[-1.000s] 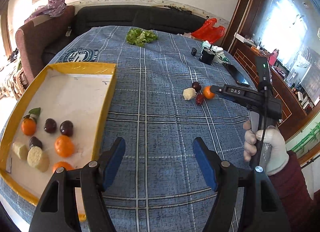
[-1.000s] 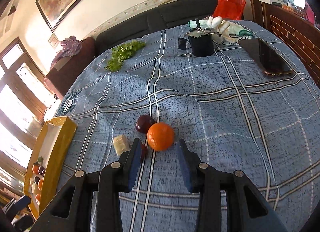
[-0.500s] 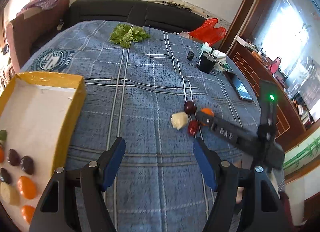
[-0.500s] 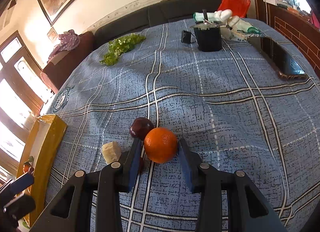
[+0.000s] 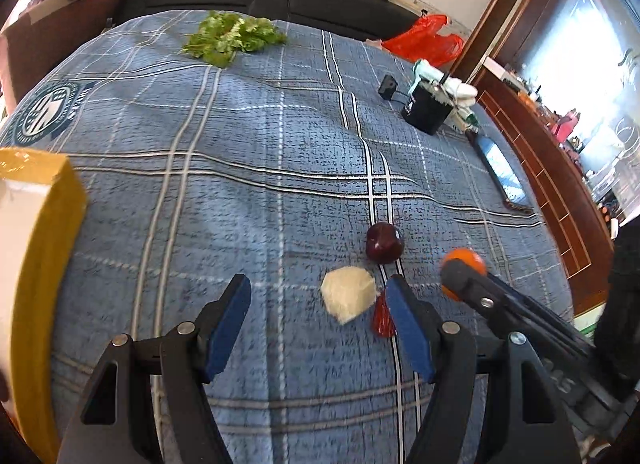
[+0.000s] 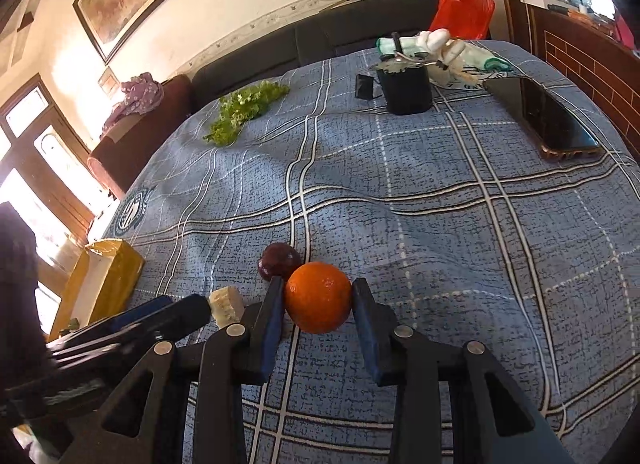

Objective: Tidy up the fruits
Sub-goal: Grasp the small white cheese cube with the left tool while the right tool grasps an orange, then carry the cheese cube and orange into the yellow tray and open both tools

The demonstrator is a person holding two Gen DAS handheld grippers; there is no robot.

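An orange (image 6: 318,297) sits between the fingers of my right gripper (image 6: 318,298), whose pads touch both its sides; it also shows in the left wrist view (image 5: 467,260). A dark plum (image 6: 279,261) (image 5: 384,248) lies just behind it. A pale fruit chunk (image 5: 349,298) (image 6: 226,304) and a small red fruit (image 5: 383,318) lie by my open, empty left gripper (image 5: 318,314), the chunk just ahead of its right finger. The yellow tray (image 5: 48,232) (image 6: 108,276) is at the left.
On the blue plaid cloth: a bunch of greens (image 5: 234,36), a black cup (image 5: 428,110) with a small black box, white gloves (image 6: 448,50), a phone (image 6: 546,116) and a red bag (image 5: 424,40). A dark sofa stands behind the table.
My left gripper has swung right from the tray to the loose fruit. My right gripper has moved forward and closed around the orange.
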